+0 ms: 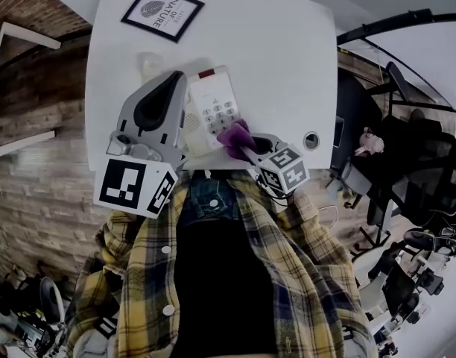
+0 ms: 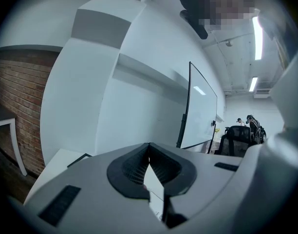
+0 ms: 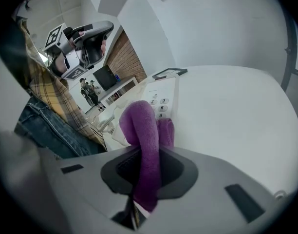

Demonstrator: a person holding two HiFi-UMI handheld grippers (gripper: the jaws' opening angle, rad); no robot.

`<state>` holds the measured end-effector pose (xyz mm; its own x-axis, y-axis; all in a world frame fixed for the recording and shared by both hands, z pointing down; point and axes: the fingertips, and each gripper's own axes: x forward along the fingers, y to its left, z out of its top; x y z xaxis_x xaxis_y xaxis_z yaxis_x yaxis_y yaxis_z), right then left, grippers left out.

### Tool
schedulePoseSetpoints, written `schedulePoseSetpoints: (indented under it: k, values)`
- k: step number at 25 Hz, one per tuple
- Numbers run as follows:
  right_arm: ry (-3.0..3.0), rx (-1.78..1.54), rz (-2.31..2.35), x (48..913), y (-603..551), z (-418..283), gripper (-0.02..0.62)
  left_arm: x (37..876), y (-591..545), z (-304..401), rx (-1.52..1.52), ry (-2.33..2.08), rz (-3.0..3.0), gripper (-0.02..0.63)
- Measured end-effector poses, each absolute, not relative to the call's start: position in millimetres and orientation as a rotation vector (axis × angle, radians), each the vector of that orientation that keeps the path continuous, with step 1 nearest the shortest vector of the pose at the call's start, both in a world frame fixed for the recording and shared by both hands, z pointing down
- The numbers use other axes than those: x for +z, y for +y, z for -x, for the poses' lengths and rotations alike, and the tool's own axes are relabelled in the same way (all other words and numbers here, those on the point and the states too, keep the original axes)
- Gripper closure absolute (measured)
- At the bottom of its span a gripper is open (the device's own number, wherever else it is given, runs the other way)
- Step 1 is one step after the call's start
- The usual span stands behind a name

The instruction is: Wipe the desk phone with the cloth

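Note:
A white desk phone [image 1: 213, 104] with a grey keypad lies near the front edge of the white table [image 1: 287, 58]. My right gripper [image 1: 247, 149] is shut on a purple cloth [image 1: 234, 136], which rests on the phone's near right corner. In the right gripper view the cloth [image 3: 144, 126] loops out of the jaws in front of the phone's [image 3: 161, 94] keys. My left gripper [image 1: 168, 88] hangs in the air over the phone's left side and hides the handset there. In its own view the left gripper [image 2: 149, 147] points up at the room, jaw tips together with nothing gripped.
A framed print [image 1: 162, 10] lies at the table's far left. A round cable hole [image 1: 311, 140] sits near the front right edge. Office chairs [image 1: 414, 162] crowd the floor to the right; a brick wall [image 1: 27, 103] runs along the left.

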<state>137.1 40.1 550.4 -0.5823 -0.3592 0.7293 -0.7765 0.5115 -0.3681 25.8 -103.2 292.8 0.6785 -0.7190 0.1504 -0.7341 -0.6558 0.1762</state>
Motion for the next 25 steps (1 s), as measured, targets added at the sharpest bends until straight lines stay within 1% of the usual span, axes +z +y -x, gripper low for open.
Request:
schedulePoseSetpoints:
  k: [4, 8, 13, 25]
  values:
    - [-2.157, 0.922, -0.913, 545.6, 44.1, -144.5, 0.529, 290.8, -101.4, -26.4, 0.082, -1.167, -2.673, 0.591]
    - [-2.210, 0.941, -0.997, 518.6, 31.5, -156.4, 0.529, 287.7, -98.7, -28.6, 0.056, -1.159, -2.681, 0.591]
    - [-2.378, 0.868, -1.105, 455.3, -12.5, -153.4, 0.529, 280.3, -96.0, -29.4, 0.021, -1.167, -2.690, 0.591]
    - [-2.778, 0.526, -1.203, 298.6, -100.7, -109.9, 0.529, 254.0, -106.3, -11.4, -0.069, -1.285, -2.682, 0.591]
